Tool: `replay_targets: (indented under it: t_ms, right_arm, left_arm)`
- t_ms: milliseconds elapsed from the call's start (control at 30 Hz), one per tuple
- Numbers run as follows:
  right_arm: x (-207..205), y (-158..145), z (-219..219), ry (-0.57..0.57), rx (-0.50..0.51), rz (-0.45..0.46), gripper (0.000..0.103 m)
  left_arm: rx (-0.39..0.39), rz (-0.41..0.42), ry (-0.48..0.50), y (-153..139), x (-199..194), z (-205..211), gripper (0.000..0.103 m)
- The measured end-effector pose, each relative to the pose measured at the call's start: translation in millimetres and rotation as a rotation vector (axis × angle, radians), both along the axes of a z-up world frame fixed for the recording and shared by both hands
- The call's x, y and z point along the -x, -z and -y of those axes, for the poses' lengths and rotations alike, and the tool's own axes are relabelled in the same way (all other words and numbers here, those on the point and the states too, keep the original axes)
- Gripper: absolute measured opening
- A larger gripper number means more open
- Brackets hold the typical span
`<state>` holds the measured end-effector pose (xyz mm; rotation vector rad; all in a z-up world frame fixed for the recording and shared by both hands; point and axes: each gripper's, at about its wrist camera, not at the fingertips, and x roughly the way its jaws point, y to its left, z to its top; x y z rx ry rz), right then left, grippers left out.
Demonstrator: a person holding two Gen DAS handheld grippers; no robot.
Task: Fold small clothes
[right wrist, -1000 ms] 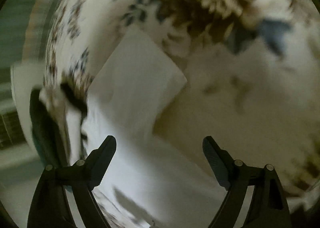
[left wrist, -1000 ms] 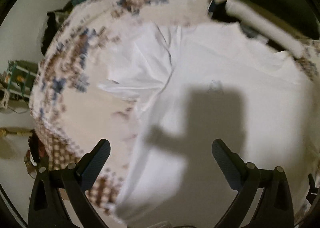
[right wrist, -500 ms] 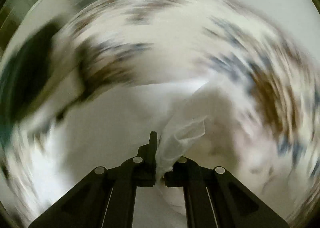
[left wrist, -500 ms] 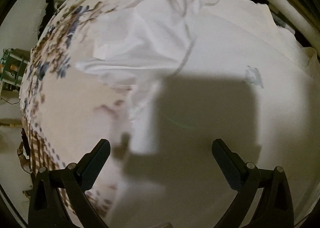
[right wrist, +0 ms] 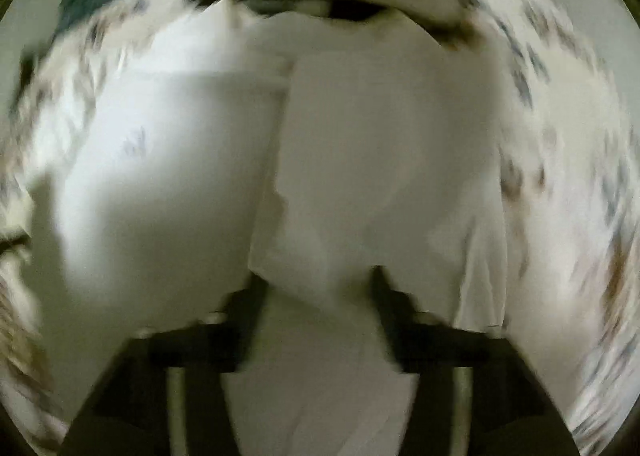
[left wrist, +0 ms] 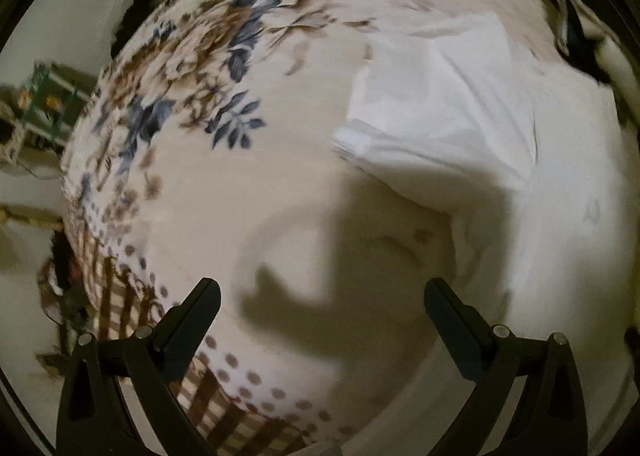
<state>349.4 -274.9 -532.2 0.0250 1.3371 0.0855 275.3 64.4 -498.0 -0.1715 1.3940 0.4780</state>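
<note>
Overhead, the left gripper [left wrist: 320, 304] gapes wide above the floral bedspread [left wrist: 224, 159]; the right gripper [right wrist: 316, 276], parted, straddles the white shirt [right wrist: 360, 159].

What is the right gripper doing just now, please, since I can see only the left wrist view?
Observer: The right gripper has its jaws apart. A folded flap of the white garment lies across the gap. Blur hides whether it touches the fingers.
Operator: Thank you. How far does that flap reach across the garment?
Observer: It covers the half of the garment on that view's right, and its edge runs down the middle.
</note>
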Motion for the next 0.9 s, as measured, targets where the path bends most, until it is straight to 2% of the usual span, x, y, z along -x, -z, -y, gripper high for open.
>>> replay_targets:
  t_ms: [100,167,233,300,367,400,433,467,500,600,667,733,800,867,900]
  right_arm:
    - [5.5,-11.7,35.1,0.158,-0.104,-0.022,0.064]
    - [5.1,-17.2,55.3,0.241,-0.146,-0.018,0.064]
    - [6.4,-20.8,56.5,0.286,-0.16,-0.024,0.064]
    - [6.4,-14.7,66.9,0.335,-0.158,-0.034,0.064]
    - [0.3,-8.3,75.7,0.386,-0.159,-0.046,0.064]
    - [-0.1,-4.3,80.3,0.418,-0.163,-0.051,0.064]
    - [3.3,-3.6,82.1,0.435,-0.166,-0.054,0.064]
    - [4.3,-0.5,86.5,0.463,-0.171,-0.059,0.064]
    - [6.6,1.5,89.6,0.482,-0.171,-0.062,0.064]
    - [10.6,5.9,94.9,0.531,-0.166,-0.063,0.064]
    - [14.2,5.2,97.0,0.539,-0.154,-0.06,0.064]
    - [20.3,3.5,101.3,0.545,-0.145,-0.059,0.064]
    - [32.0,0.9,112.3,0.55,-0.142,-0.06,0.064]
    - [38.9,-2.2,117.1,0.558,-0.134,-0.062,0.064]
    - [42.8,-3.4,120.9,0.562,-0.132,-0.063,0.064]
  left_arm:
    - [0.133,0.03,-0.067,2.9,-3.2,-19.3,0.103]
    - [0.254,0.062,-0.141,9.3,-7.6,-35.7,0.103]
    - [0.409,0.111,-0.239,19.2,-11.1,-52.8,0.103]
    - [0.589,0.188,-0.376,33.7,-15.0,-71.3,0.102]
    - [0.677,0.253,-0.474,43.7,-20.7,-83.0,0.101]
    - [0.694,0.283,-0.502,46.2,-25.6,-86.7,0.091]
    - [0.679,0.309,-0.515,46.0,-32.3,-89.5,0.062]
    - [0.653,0.323,-0.509,44.7,-38.4,-89.6,0.043]
    - [0.636,0.335,-0.494,42.6,-45.3,-87.0,0.006]
    - [0.555,0.393,-0.406,24.5,-60.8,-77.9,0.003]
    - [0.442,0.431,-0.238,-0.7,-72.6,-49.8,0.003]
    - [0.36,0.457,-0.041,-23.8,-79.8,-8.9,0.003]
    - [0.334,0.453,0.12,-34.7,-77.2,29.3,0.003]
    - [0.342,0.422,0.289,-35.6,-73.3,81.3,0.003]
    - [0.351,0.408,0.342,-33.9,-69.4,98.4,0.003]
